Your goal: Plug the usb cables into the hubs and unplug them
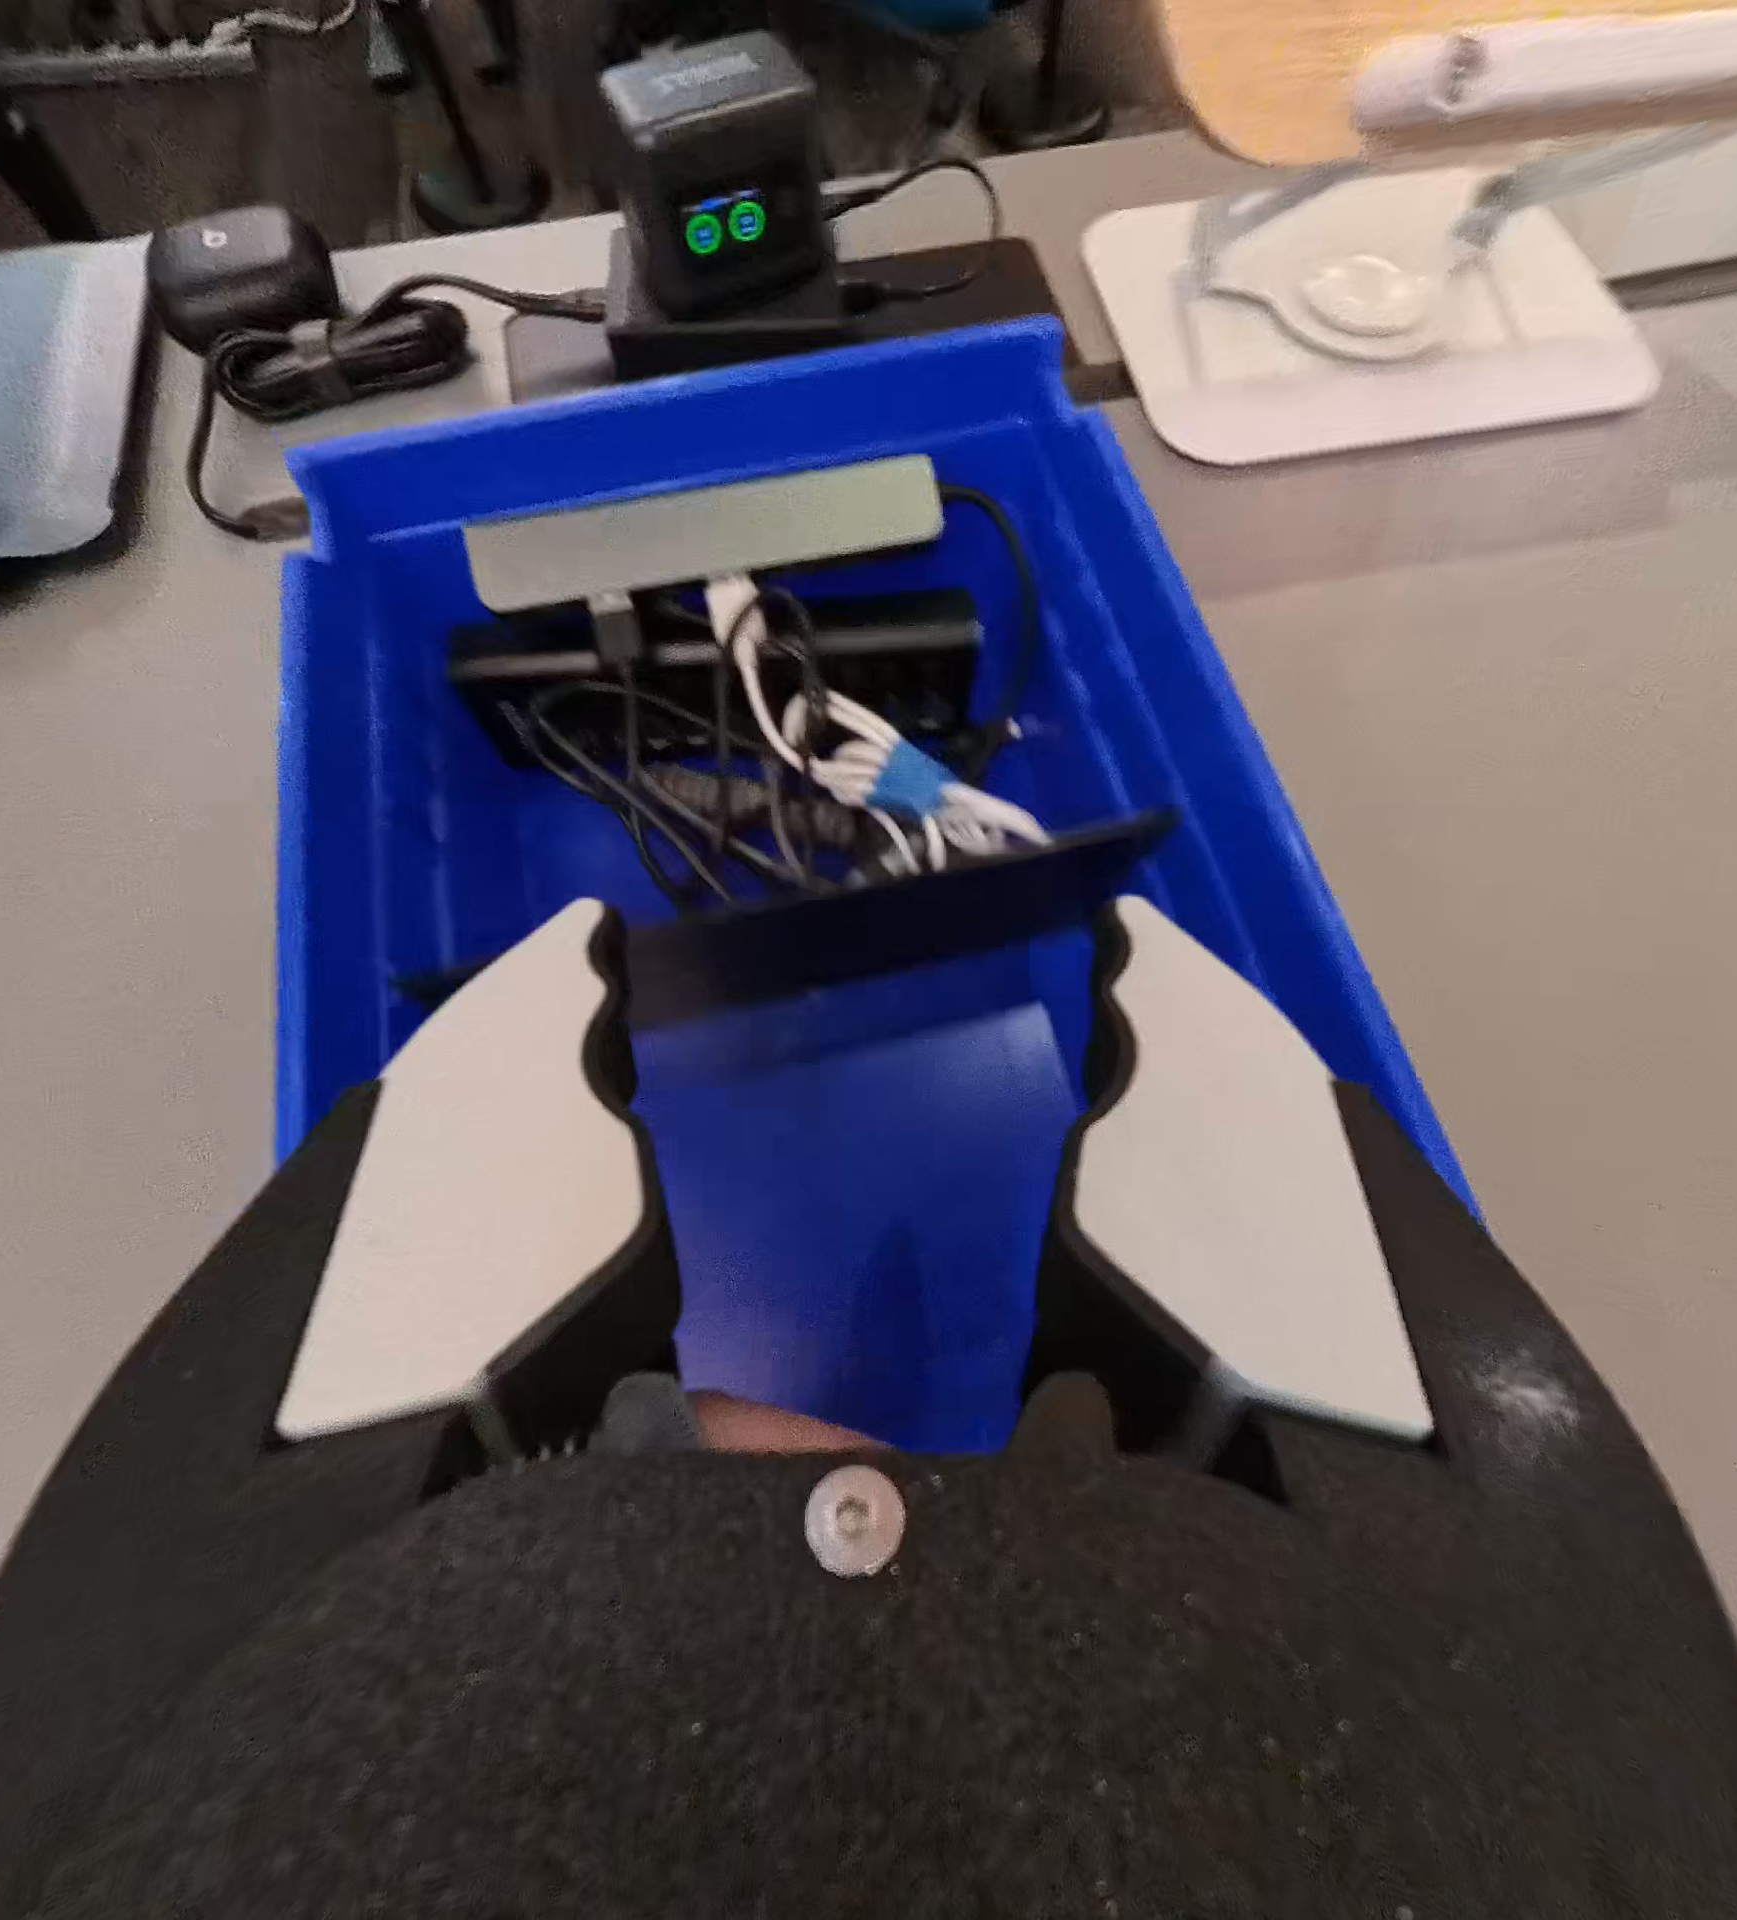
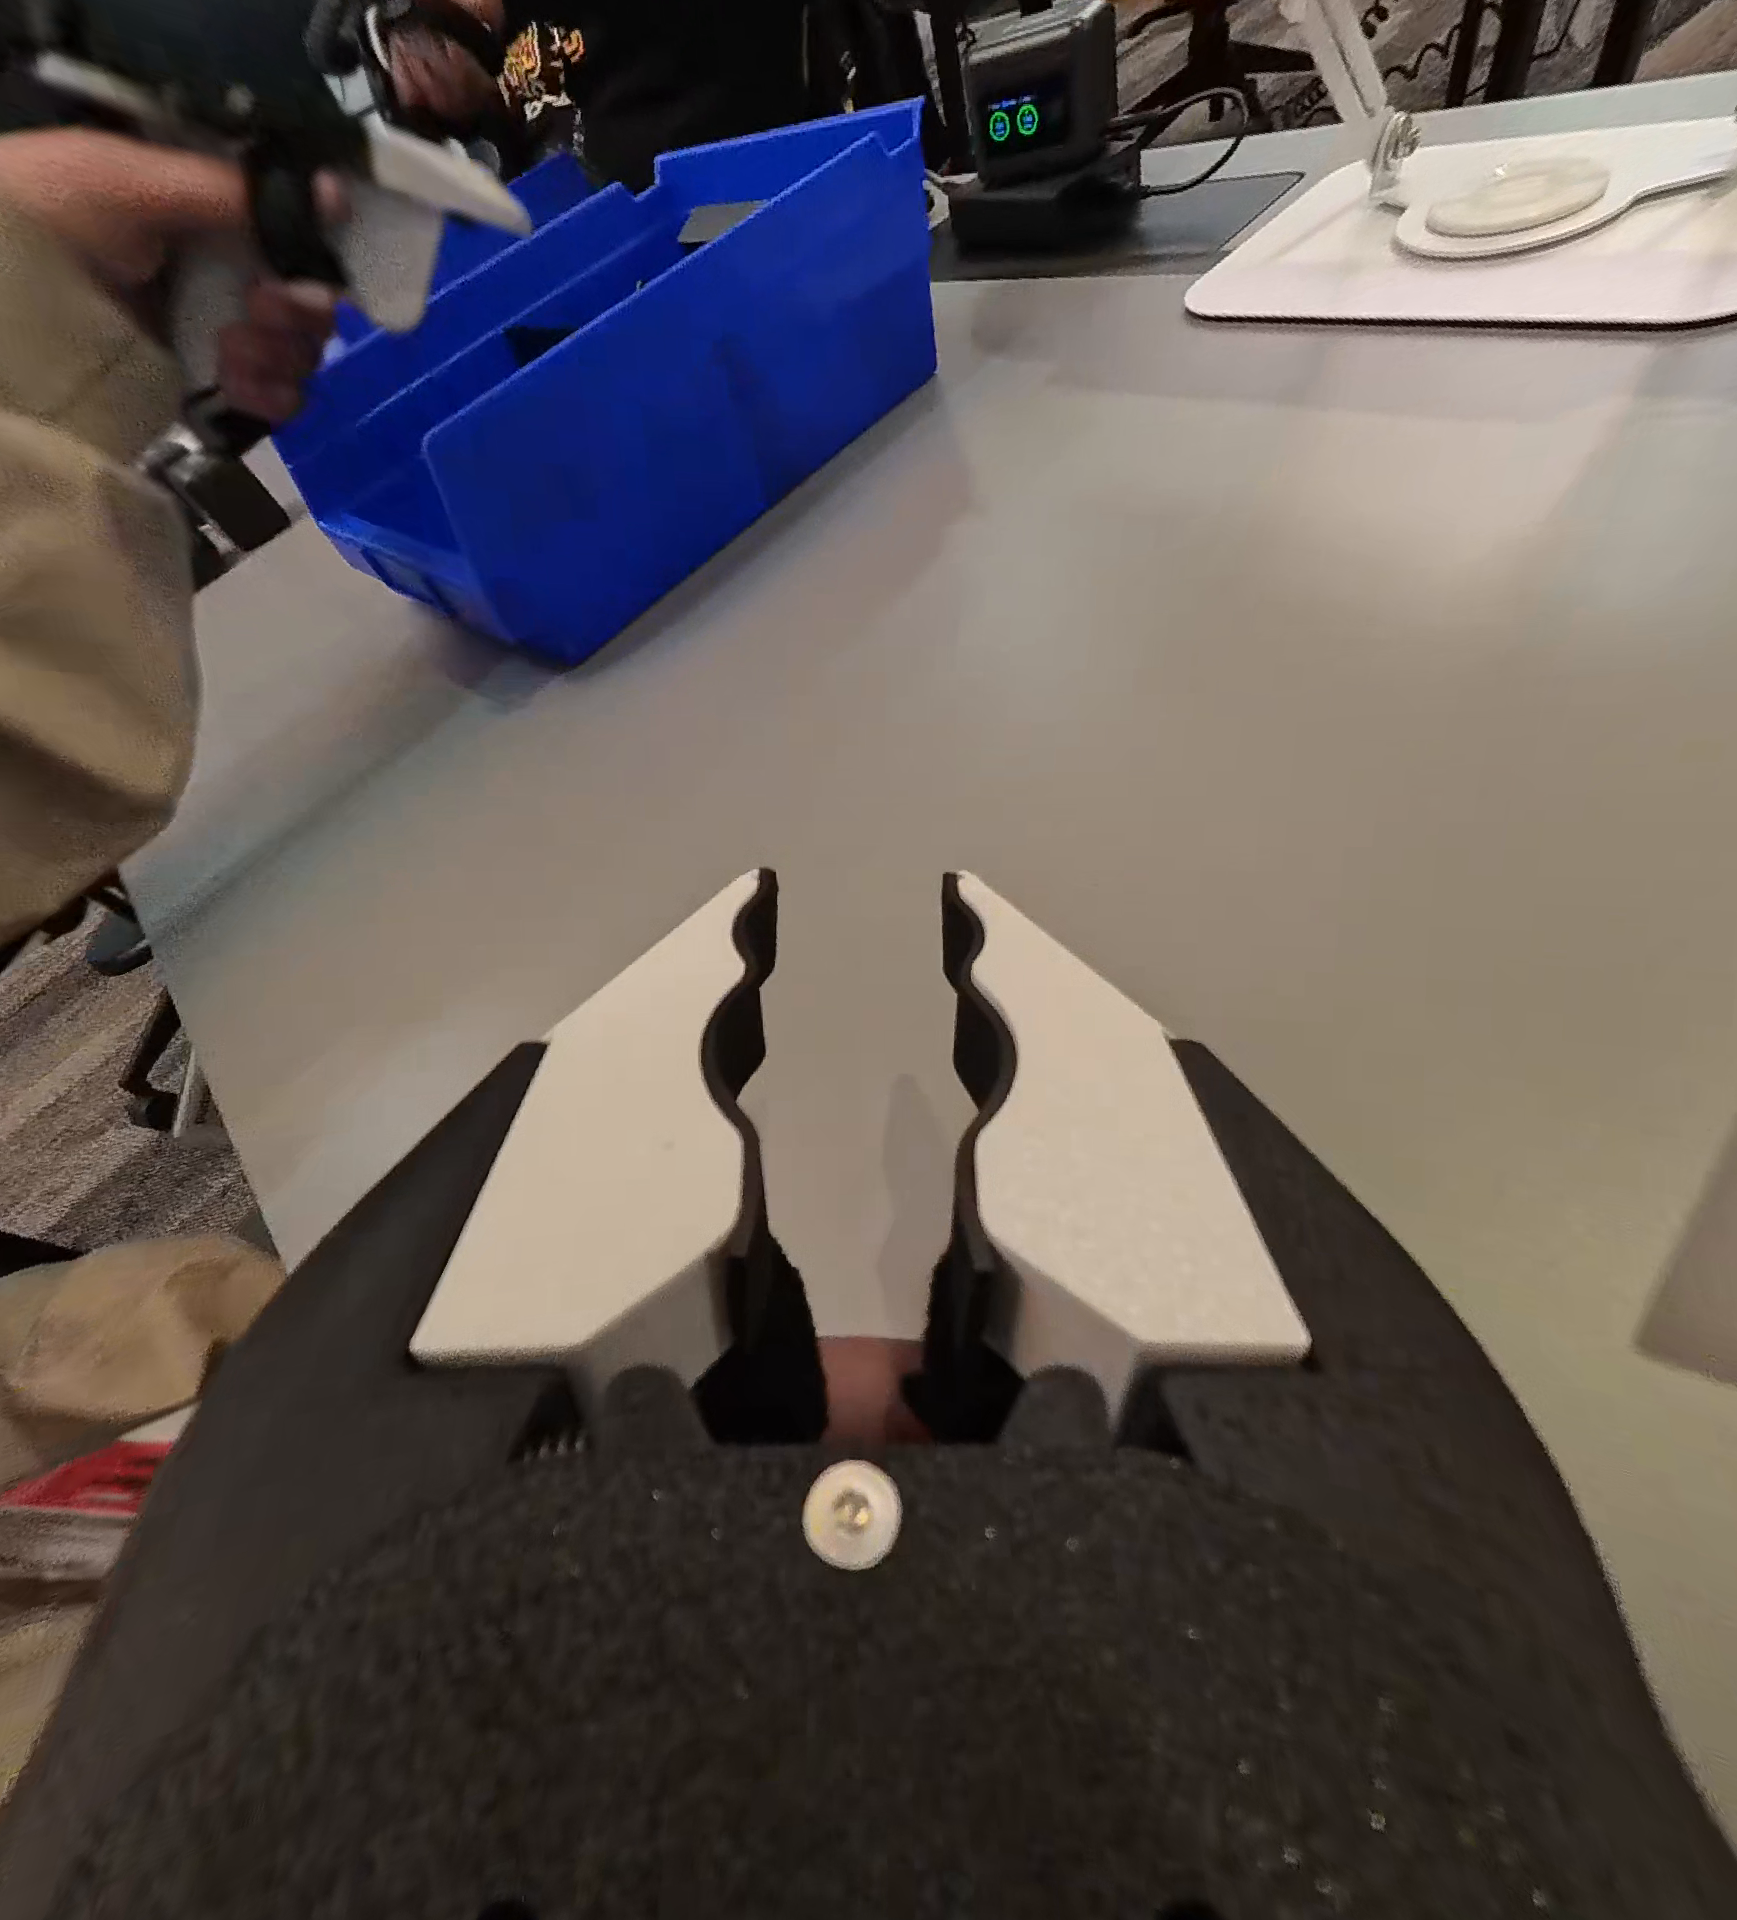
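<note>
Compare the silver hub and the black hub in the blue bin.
The silver hub is pale and sits against the bin's far wall; the black hub is dark and sits just in front of it, lower. A white cable meets the silver hub; the black hub's plugs are unclear. Both are long bars lying crosswise.

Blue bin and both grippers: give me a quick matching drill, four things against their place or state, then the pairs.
Things:
1. silver hub
2. white cable bundle
3. left gripper
4. right gripper

States:
A. open over bare table
B. at the far end of the blue bin
C. wrapped by a blue band
D. open above the bin's near end

Pairs: 1-B, 2-C, 3-D, 4-A
</note>
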Action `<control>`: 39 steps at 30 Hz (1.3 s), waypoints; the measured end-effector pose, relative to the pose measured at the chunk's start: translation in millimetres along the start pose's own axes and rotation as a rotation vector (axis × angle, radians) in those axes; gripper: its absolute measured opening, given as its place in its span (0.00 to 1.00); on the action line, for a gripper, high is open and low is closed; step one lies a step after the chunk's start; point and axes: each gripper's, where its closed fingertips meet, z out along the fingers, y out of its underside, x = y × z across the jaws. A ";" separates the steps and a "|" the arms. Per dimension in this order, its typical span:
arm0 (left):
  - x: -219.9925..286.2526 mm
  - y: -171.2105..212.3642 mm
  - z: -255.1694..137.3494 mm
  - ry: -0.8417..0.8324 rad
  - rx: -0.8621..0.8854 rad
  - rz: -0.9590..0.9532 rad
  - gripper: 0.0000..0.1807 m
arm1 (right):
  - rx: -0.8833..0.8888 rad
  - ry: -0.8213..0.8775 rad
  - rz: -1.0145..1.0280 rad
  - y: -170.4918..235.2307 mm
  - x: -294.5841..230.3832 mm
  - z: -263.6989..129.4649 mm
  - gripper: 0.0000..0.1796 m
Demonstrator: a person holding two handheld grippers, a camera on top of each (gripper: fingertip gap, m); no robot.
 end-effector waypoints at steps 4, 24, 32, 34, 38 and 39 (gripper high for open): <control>-32.6 -36.1 58.9 -0.112 -0.060 -0.024 0.58 | 0.009 0.014 0.022 -2.1 9.5 -3.4 0.17; -41.2 -33.6 151.7 -0.245 -0.322 -0.080 0.81 | -0.031 -0.060 0.146 12.8 14.5 -12.9 0.18; -31.8 -32.9 150.8 -0.229 -0.342 -0.079 0.69 | -0.036 -0.075 0.151 14.8 10.6 -16.2 0.18; -24.3 -38.5 149.1 -0.202 -0.329 -0.065 0.55 | -0.037 -0.076 0.153 15.2 10.9 -16.5 0.18; -20.0 -44.7 143.3 -0.175 -0.305 -0.067 0.43 | -0.044 -0.078 0.158 16.6 11.0 -16.3 0.18; -18.2 -46.8 140.6 -0.149 -0.296 -0.064 0.42 | -0.044 -0.074 0.156 16.6 11.6 -16.5 0.18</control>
